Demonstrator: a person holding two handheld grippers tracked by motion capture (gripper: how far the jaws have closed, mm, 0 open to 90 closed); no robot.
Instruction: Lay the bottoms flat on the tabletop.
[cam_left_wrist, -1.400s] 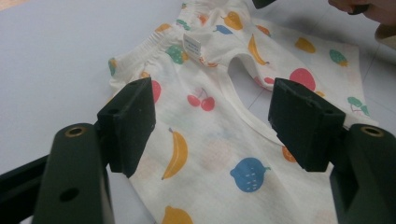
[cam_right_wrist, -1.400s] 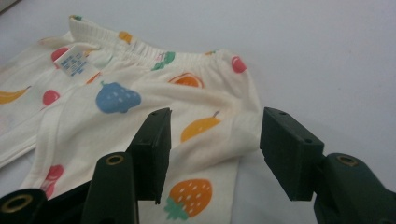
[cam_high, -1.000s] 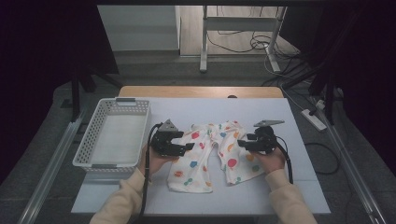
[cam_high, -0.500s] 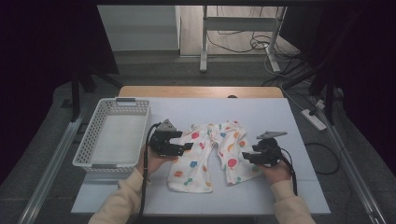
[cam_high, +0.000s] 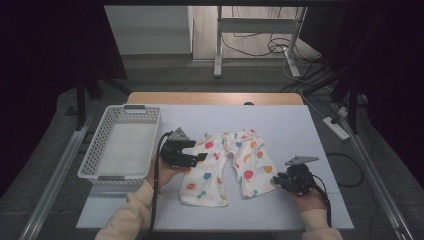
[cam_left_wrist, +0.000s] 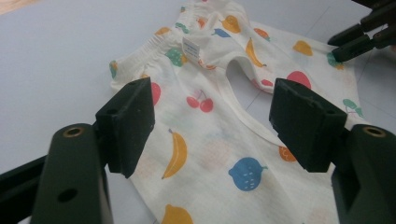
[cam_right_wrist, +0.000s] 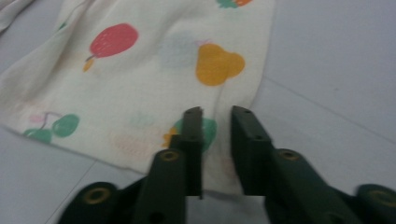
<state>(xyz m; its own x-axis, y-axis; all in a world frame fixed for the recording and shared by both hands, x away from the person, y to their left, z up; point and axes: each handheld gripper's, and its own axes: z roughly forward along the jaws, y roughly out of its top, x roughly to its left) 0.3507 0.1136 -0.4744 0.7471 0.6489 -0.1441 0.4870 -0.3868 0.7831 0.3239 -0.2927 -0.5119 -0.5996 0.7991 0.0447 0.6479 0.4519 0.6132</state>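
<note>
At the near right corner of the fruit-print baby trousers (cam_high: 227, 162), the right gripper (cam_right_wrist: 217, 116) has just been closing its jaws on the leg hem (cam_right_wrist: 219, 161); a narrow gap remains with cloth between, so I judge the pinch not yet firm. It should bite both layers before lifting. Farther in, the left gripper (cam_left_wrist: 212, 116) hovers released over the other leg. The trousers lie flat mid-table, beside the white basket (cam_high: 90, 160).

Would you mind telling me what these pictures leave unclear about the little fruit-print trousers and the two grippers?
- Trousers: label print too small, left gripper view.
- Right gripper: its jaws, just closing, straddle the leg hem; whether the pads pinch cloth is unclear, right gripper view.
- Left gripper: open; height above the cloth uncertain.
</note>
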